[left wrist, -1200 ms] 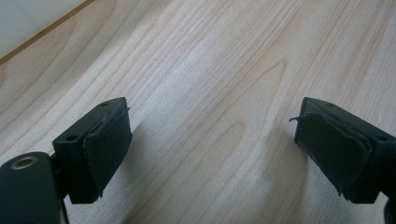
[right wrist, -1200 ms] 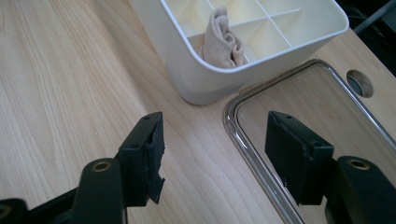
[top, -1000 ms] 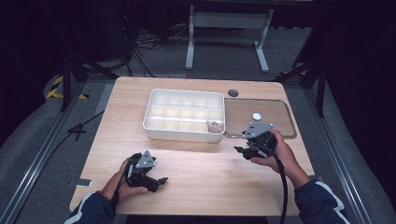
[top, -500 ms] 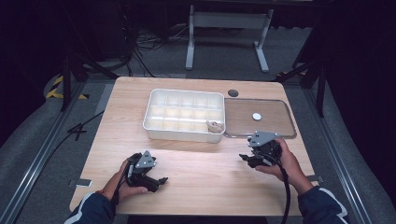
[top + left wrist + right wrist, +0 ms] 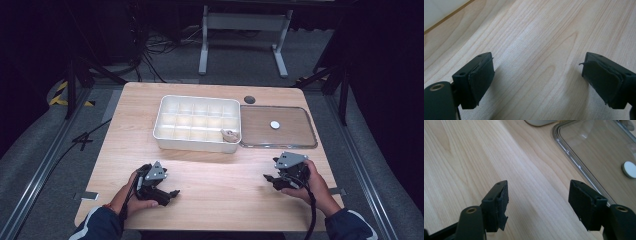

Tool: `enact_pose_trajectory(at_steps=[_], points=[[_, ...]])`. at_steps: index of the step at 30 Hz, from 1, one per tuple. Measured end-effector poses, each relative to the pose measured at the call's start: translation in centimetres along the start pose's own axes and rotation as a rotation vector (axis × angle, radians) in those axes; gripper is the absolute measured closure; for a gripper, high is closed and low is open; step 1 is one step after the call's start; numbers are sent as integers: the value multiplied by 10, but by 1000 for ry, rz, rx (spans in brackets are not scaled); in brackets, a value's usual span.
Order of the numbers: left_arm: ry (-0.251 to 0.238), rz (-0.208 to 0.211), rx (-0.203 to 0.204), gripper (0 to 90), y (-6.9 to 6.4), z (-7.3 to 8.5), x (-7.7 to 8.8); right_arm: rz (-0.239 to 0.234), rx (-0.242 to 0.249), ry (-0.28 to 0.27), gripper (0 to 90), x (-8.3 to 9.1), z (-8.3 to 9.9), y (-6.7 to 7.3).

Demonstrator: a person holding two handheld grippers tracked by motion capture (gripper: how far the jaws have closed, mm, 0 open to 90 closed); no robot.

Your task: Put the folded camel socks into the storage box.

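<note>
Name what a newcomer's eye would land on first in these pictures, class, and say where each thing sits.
First, the white compartment tray at the table's middle, a small tan object in its near right corner cell. Beside it on the right lies a clear lid with a white disc on it. Near the front edge, the left gripper and right gripper are open, holding nothing.

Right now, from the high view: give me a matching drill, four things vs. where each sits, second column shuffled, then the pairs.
Things:
1. white compartment box
2. clear lid
3. white disc
4. small tan piece

Places:
A. lying on the clear lid
B. flat on the table, against the box's right side
C. in the box's near right corner compartment
D. middle of the table, left of the lid

Pairs: 1-D, 2-B, 3-A, 4-C
</note>
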State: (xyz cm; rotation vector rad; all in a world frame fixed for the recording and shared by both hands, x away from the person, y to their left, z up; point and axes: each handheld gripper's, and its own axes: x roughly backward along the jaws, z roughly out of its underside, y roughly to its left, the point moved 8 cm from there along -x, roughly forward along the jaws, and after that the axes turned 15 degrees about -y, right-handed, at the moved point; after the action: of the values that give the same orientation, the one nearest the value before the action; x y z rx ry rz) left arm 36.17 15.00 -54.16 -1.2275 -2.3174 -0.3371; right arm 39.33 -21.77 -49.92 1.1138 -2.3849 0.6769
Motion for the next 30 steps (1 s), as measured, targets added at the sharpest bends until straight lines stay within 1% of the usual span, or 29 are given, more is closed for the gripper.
enact_pose_trajectory(at_steps=[4,6,11,14,16,18,19,20,22,23,25,26,28,29,30], points=[[-1,-2,2,109,0,0,0,-1,-10,-9,330,5,9,0],[-1,-3,2,110,0,0,0,4,-25,-16,329,8,14,0],[-2,-2,3,110,0,0,0,-7,-61,-38,324,15,29,-1],[-2,-2,3,110,0,0,0,-14,-120,-57,320,20,40,-1],[-2,-2,3,110,0,0,0,-13,-155,-59,316,22,48,-1],[-1,-2,3,110,0,0,0,9,-168,-51,310,26,55,-2],[-1,-2,2,110,0,0,0,8,-181,-58,307,28,58,-2],[-1,-2,2,110,0,0,0,8,-181,-58,307,28,58,-2],[-1,-2,3,110,0,0,0,4,-206,-70,296,32,64,-1],[-1,-2,2,110,0,0,0,17,-207,-73,290,33,66,-2],[-2,-2,3,110,0,0,0,22,-234,-83,281,35,71,-3],[-1,-2,3,110,0,0,0,20,-258,-91,274,37,74,-4],[-2,-2,2,110,0,0,0,23,-282,-107,256,39,78,-5],[-2,-2,2,110,0,0,0,22,-307,-122,253,39,79,-5],[-2,-2,2,110,0,0,0,25,-319,-123,250,39,80,-6]])
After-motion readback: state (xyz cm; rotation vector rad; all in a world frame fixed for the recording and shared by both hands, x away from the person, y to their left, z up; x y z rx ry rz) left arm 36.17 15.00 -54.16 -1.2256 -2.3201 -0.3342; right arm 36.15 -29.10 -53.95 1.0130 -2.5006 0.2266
